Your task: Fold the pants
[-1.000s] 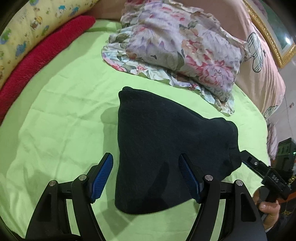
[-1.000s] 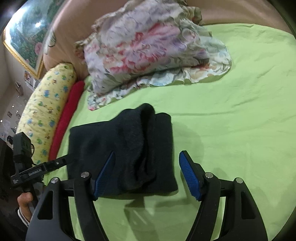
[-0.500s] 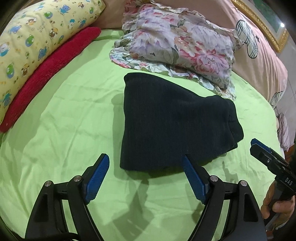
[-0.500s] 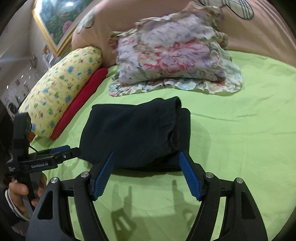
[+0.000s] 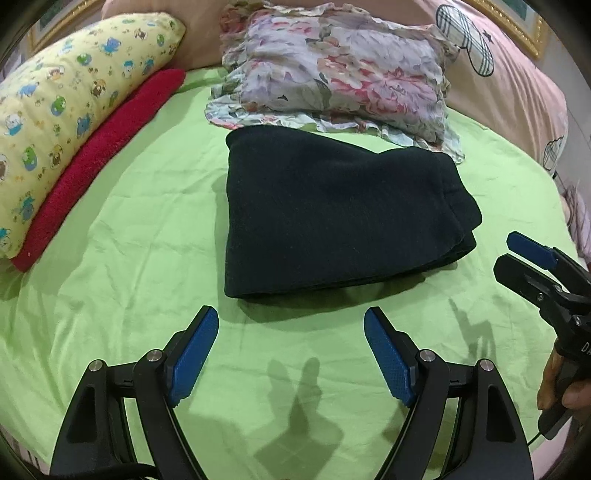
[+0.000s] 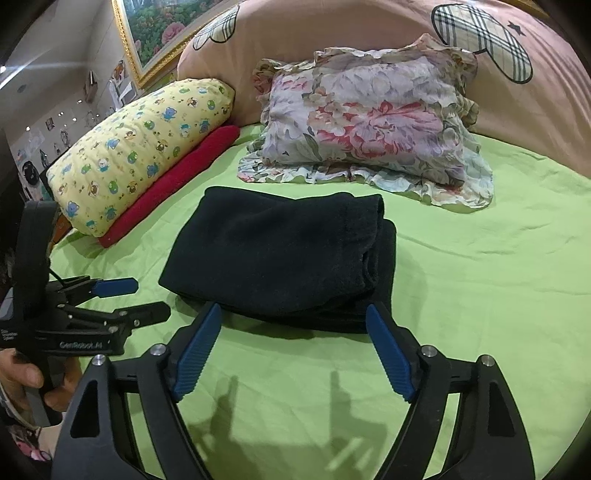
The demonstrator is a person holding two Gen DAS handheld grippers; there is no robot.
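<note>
The dark navy pants (image 5: pixel 332 214) lie folded in a thick rectangle on the green bedsheet (image 5: pixel 129 258), its layered edge on the right. My left gripper (image 5: pixel 291 321) hangs open just short of the bundle's near edge, nothing between its blue pads. In the right wrist view the same pants (image 6: pixel 280 254) rest flat, and my right gripper (image 6: pixel 293 314) hovers at their near edge with its jaws opening, holding nothing. Each gripper shows in the other's view: the right gripper (image 5: pixel 532 258) at the right edge, the left gripper (image 6: pixel 136 295) at the left, each held by a hand.
A floral pillow (image 5: pixel 343 70) lies just behind the pants. A yellow cartoon-print pillow (image 5: pixel 66 103) and a red towel roll (image 5: pixel 103 155) line the left side. A pink quilt (image 6: pixel 369 29) with plaid bears rises at the back, below a framed picture (image 6: pixel 155 29).
Both grippers have drawn back from the pants towards me and let go; the bundle now lies flat ahead of the fingertips. The right jaws stand wider than before.
</note>
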